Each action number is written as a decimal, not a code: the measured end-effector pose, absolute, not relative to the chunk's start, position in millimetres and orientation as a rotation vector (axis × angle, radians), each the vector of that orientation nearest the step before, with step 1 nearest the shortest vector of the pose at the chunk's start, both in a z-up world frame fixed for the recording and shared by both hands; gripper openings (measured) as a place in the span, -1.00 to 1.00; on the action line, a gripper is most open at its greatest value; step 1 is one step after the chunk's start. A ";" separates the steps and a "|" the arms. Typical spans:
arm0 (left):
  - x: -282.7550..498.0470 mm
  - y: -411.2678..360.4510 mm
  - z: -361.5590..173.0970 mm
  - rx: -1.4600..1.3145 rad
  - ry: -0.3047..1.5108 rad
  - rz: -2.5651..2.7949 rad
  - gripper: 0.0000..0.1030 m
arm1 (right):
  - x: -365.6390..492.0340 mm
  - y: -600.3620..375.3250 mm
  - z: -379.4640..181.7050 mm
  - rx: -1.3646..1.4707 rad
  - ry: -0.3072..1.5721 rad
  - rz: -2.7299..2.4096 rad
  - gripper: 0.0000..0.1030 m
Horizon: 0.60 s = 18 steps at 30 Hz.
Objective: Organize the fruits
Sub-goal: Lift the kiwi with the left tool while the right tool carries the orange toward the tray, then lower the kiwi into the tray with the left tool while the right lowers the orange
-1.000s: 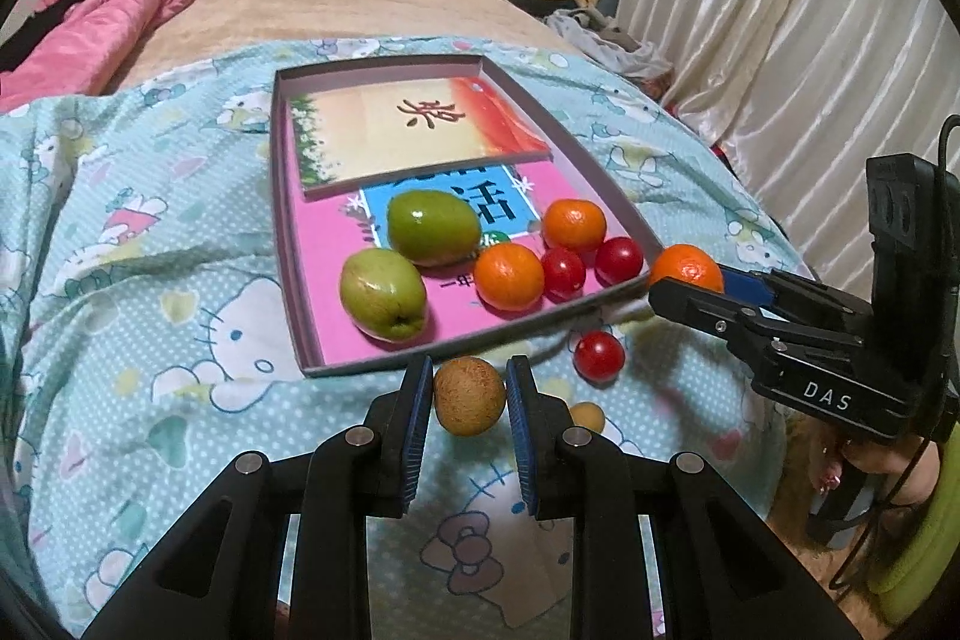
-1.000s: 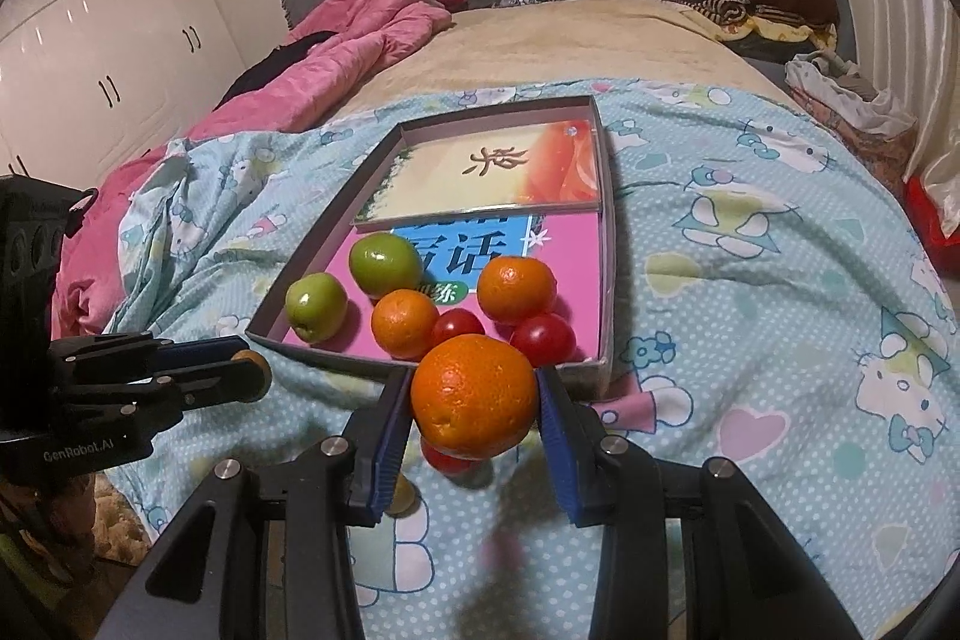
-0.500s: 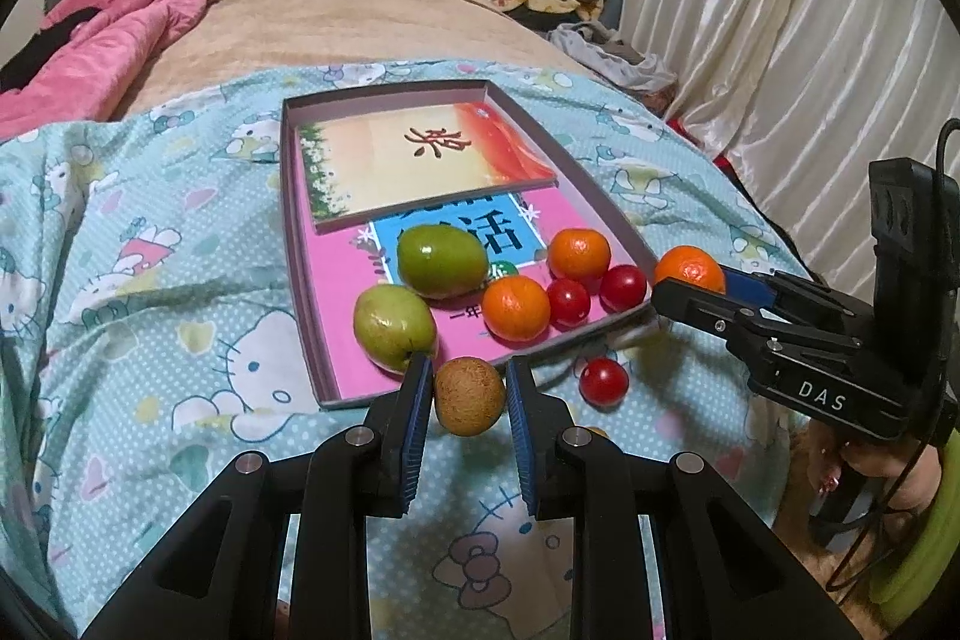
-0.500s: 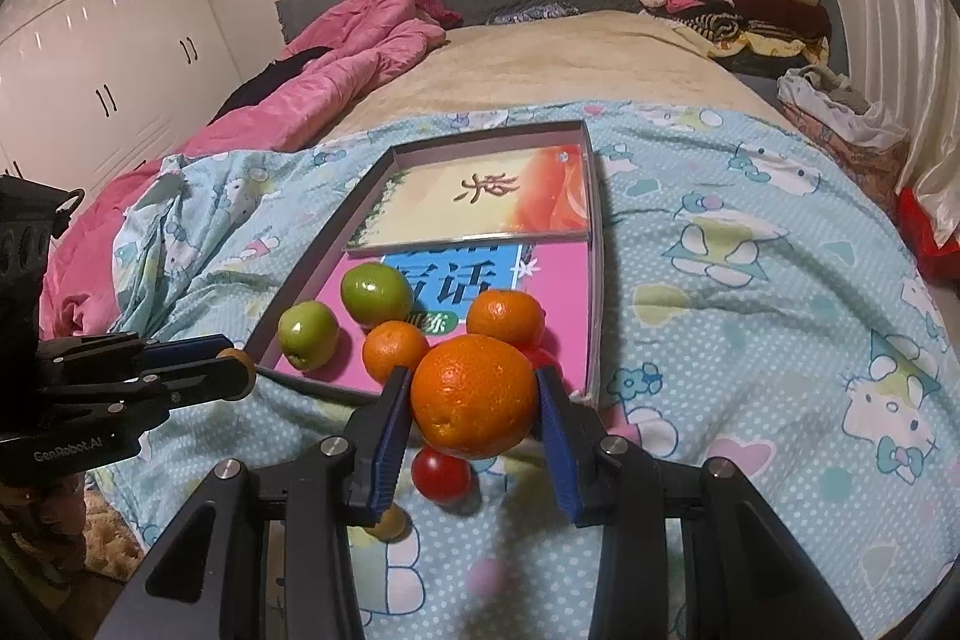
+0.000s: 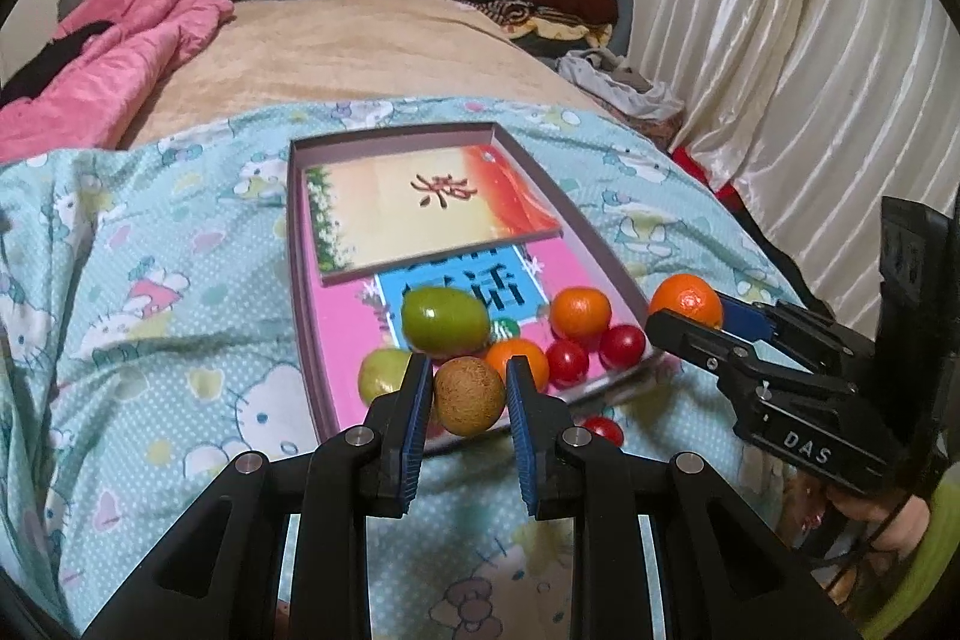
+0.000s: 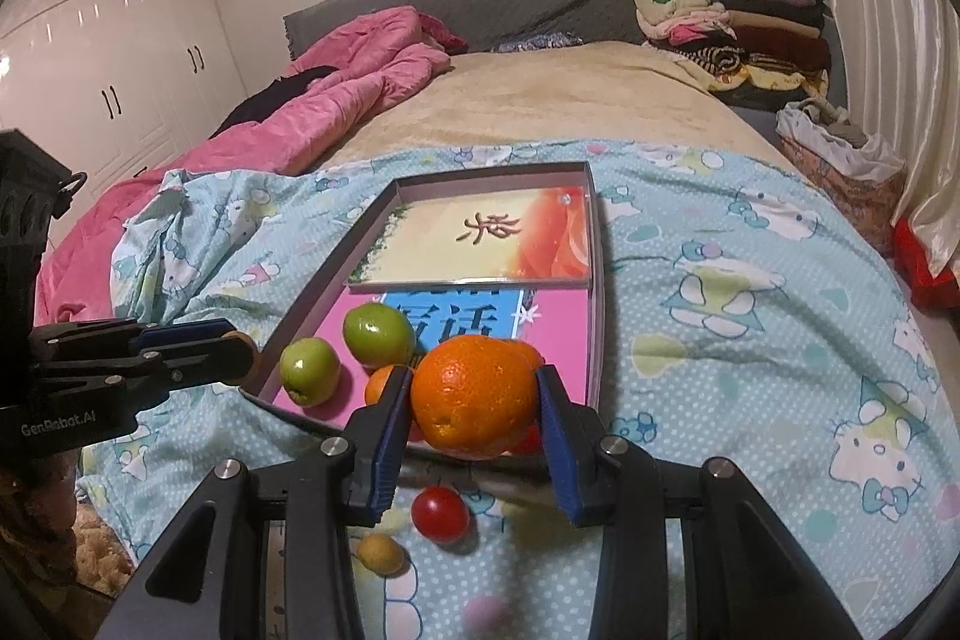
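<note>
A shallow box tray [image 5: 298, 244] lies on the blue cartoon bedspread, with two green fruits [image 5: 444, 319], two oranges and two cherry tomatoes [image 5: 621, 346] at its near end. My left gripper [image 5: 469, 394] is shut on a small brown round fruit [image 5: 468, 396], raised over the tray's near rim. My right gripper [image 6: 474, 397] is shut on a large orange [image 6: 474, 396], held above the tray's [image 6: 594, 316] near right corner. That orange [image 5: 686, 301] also shows at the right of the left wrist view. On the bedspread below lie a loose cherry tomato [image 6: 440, 514] and a small yellow fruit [image 6: 380, 553].
Two printed cards [image 5: 420, 208] cover the tray floor's far part. A pink quilt [image 6: 336, 100] lies far left, folded clothes [image 6: 732, 22] far right. White curtains [image 5: 798, 58] hang along the right, white wardrobes [image 6: 108, 58] stand on the left.
My left gripper rose with the brown fruit, from the bedspread in front of the tray up to the tray's near rim. The right gripper with the orange tilted slightly; the tray sits lower in view.
</note>
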State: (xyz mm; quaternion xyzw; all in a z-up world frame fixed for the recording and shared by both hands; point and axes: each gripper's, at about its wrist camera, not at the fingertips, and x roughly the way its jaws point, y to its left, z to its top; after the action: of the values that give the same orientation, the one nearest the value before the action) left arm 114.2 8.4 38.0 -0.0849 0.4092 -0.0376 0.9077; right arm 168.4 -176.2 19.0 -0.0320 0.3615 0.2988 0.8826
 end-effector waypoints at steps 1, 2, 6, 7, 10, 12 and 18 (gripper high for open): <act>116.5 7.6 38.4 -0.174 0.842 -0.074 -0.50 | 168.8 -175.4 20.6 -0.069 0.743 0.623 -0.20; 118.7 6.7 38.4 -0.176 0.839 -0.072 -0.50 | 169.3 -174.4 22.1 -0.071 0.731 0.624 -0.20; 127.4 1.0 32.6 -0.174 0.847 -0.065 -0.50 | 169.3 -168.5 24.7 -0.101 0.703 0.626 -0.20; 129.2 -0.4 30.2 -0.166 0.851 -0.058 -0.50 | 168.8 -166.6 24.6 -0.112 0.699 0.629 -0.20; 134.4 -3.5 22.6 -0.160 0.867 -0.049 -0.50 | 168.5 -162.5 22.7 -0.131 0.695 0.631 -0.20; 136.5 -4.5 19.4 -0.163 0.871 -0.049 -0.50 | 168.2 -161.3 20.9 -0.132 0.697 0.635 -0.20; 141.9 -5.2 11.4 -0.166 0.880 -0.039 -0.50 | 167.9 -160.1 20.0 -0.134 0.689 0.634 -0.20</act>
State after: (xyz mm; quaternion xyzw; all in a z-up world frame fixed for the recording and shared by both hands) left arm 141.9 -5.2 11.4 -0.0803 0.4253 -0.0190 0.9013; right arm 167.9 -160.1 20.0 -0.0645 0.3319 0.3055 0.8901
